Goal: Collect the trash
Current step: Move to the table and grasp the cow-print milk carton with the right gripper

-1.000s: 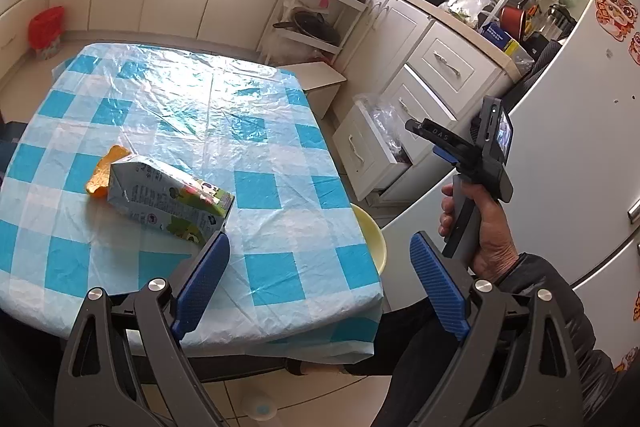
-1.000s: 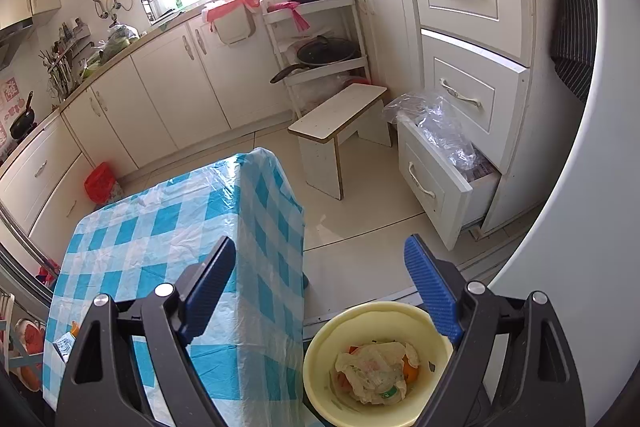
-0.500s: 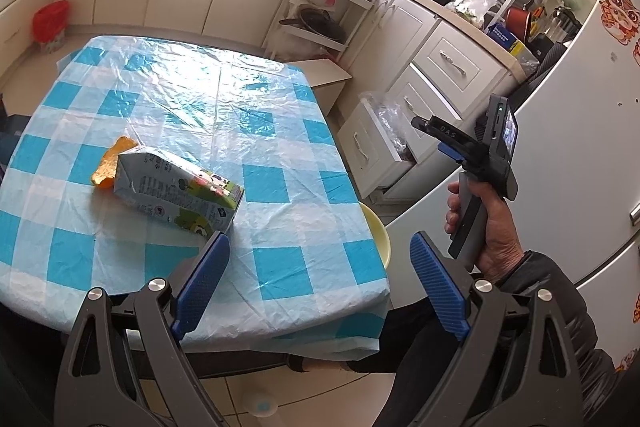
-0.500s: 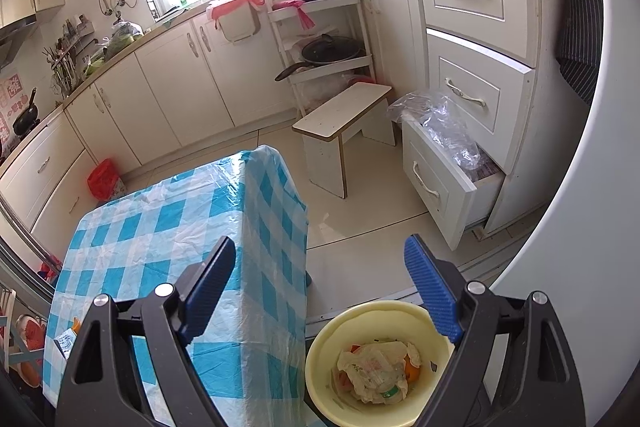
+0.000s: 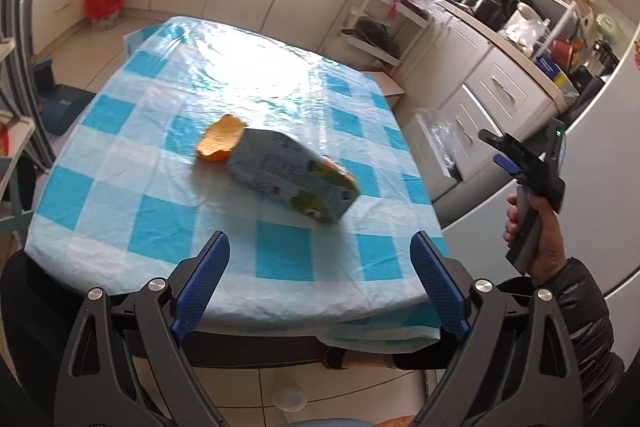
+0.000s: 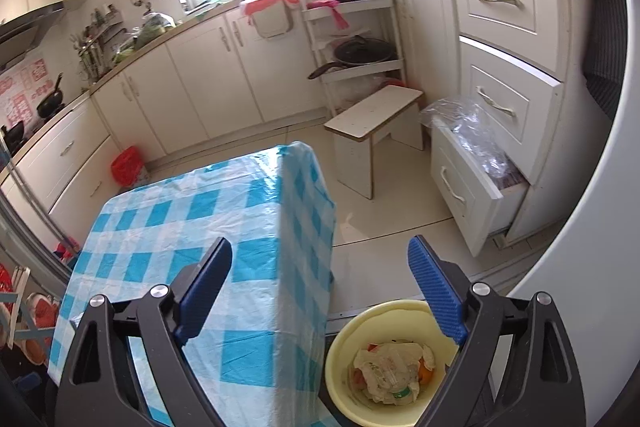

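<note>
Currently the milk carton (image 5: 294, 177) lies on its side near the middle of the table (image 5: 132, 163), which wears a blue-and-white checked cloth. A piece of orange peel (image 5: 220, 143) touches the carton's far-left end. Carton looks slightly motion-blurred.

Left gripper (image 5: 318, 283) hangs over the table's near edge, jaws spread wide, nothing between them. Carton sits just beyond the fingertips, roughly centred in the gap, not touched.

Right gripper (image 6: 320, 285), seen from its own camera, is off the table's right side, above the floor, jaws wide apart and empty; they have just been opening a little further. Directly below its right finger (image 6: 436, 293) stands a yellow bin (image 6: 340, 343) against the table's right flank, holding crumpled wrapper and orange scraps.

From the left camera, the person's right hand (image 5: 536, 239) grips that tool's handle to the right of the table, dark padded sleeve (image 5: 580, 311) at the wrist.
</note>
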Demonstrator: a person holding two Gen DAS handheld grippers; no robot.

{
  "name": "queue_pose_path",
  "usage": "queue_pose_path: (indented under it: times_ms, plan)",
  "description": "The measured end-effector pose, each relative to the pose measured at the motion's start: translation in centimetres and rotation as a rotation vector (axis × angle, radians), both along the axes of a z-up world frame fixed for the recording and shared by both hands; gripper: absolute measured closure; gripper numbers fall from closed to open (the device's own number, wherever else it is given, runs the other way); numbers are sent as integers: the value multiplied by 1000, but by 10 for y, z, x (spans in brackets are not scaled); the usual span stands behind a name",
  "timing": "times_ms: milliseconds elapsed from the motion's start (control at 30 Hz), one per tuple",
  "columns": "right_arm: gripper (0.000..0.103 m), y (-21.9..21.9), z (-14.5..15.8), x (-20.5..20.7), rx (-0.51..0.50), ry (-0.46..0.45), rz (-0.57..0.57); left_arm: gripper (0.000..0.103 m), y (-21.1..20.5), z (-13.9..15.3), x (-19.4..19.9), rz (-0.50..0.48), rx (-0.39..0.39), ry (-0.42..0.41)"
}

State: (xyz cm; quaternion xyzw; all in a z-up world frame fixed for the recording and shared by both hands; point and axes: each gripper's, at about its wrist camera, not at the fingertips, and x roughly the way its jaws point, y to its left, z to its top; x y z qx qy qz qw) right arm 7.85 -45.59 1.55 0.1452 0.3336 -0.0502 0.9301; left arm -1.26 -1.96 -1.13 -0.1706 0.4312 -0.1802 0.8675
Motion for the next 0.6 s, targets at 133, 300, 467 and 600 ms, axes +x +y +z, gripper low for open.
queue_pose_path:
  times_ms: [133, 300, 467, 600]
  plan:
    - [15, 21, 3, 0, 16, -23, 115, 15, 36, -12, 11, 93, -3, 29]
    - [14, 75, 2, -1, 36, -18, 356, 15, 61, -17, 23, 156, -5, 35]
    - [14, 161, -12, 1, 0, 30, 644, 15, 77, -26, 35, 198, -16, 63]
    - [14, 224, -34, 11, -92, 104, 797, 15, 83, -26, 38, 214, -2, 57]
